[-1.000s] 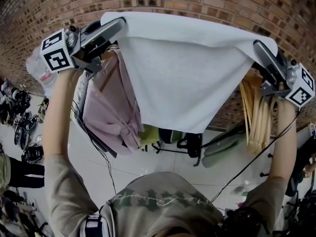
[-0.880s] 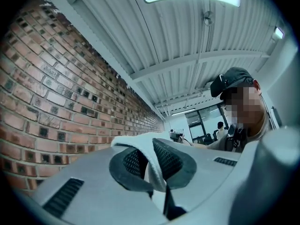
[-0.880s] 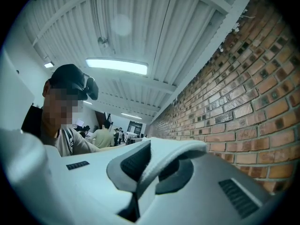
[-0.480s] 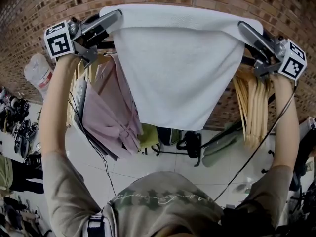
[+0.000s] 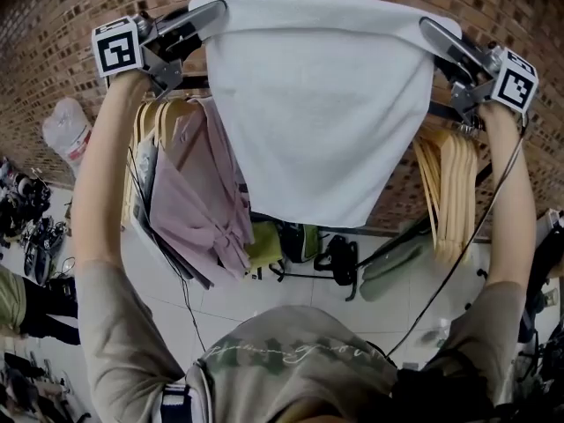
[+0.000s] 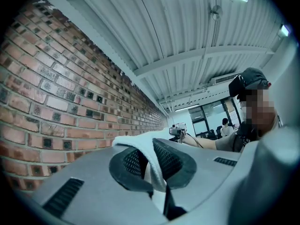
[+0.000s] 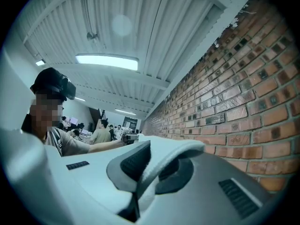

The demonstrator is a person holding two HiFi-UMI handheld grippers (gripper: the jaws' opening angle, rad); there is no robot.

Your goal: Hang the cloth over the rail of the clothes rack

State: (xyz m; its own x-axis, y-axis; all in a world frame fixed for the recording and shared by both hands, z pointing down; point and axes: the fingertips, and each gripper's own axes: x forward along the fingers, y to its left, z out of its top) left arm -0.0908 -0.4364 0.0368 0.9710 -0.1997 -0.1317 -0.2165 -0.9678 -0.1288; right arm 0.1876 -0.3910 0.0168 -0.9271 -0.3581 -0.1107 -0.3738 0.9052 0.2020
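A white cloth (image 5: 313, 104) hangs spread between my two raised grippers, in front of the brick wall. My left gripper (image 5: 211, 14) is shut on the cloth's upper left corner, and the white hem (image 6: 145, 149) shows pinched between its dark pads. My right gripper (image 5: 429, 29) is shut on the upper right corner, where the cloth edge (image 7: 161, 165) runs between its pads. The dark rail (image 5: 445, 111) of the clothes rack runs behind the cloth, mostly hidden by it. The cloth's top edge is above the rail's height.
On the rail hang a pink garment (image 5: 198, 196) at the left and several wooden hangers (image 5: 449, 192) at the right. A brick wall (image 5: 53, 25) stands behind. Bags (image 5: 339, 258) and the rack's base lie on the white floor below. People sit far off in the gripper views.
Both grippers have risen and moved toward the wall, carrying the cloth up and over the rail's height. The cloth stays stretched between them.
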